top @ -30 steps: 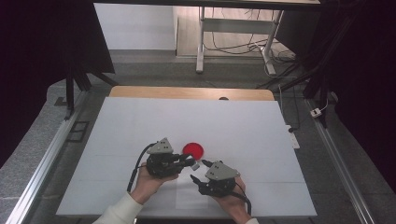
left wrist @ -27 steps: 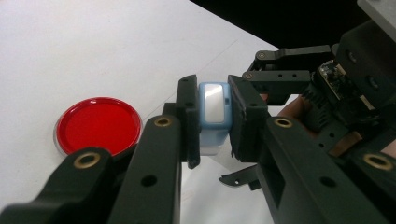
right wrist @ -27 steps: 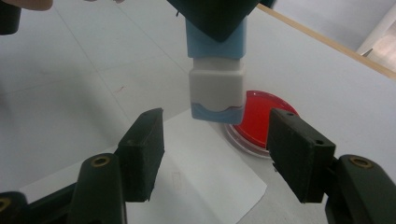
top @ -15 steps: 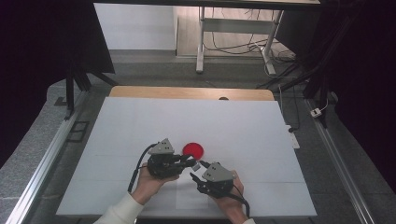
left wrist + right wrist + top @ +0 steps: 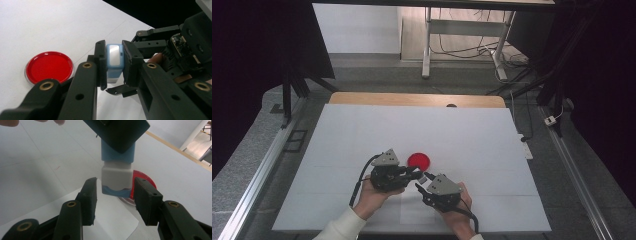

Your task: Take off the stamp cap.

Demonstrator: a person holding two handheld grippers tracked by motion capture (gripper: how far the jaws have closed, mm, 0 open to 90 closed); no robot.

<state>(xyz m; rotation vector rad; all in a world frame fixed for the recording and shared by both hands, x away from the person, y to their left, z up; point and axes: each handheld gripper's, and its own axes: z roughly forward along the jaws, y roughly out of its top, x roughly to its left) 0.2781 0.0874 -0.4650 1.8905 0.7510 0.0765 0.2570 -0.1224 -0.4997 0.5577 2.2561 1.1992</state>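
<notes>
Stamp handover beside the red dish
Left tool clamps the stamp; right tool, jaws just narrowing, brackets its cap without contact yet.

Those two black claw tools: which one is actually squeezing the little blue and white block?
The left gripper: its pads press the blue and white block on both sides. The right gripper has just been closing, and gaps remain beside the block's white end.

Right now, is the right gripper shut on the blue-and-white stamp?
Not yet: right gripper jaws, just closing, flank the stamp's white cap with gaps showing.
</notes>
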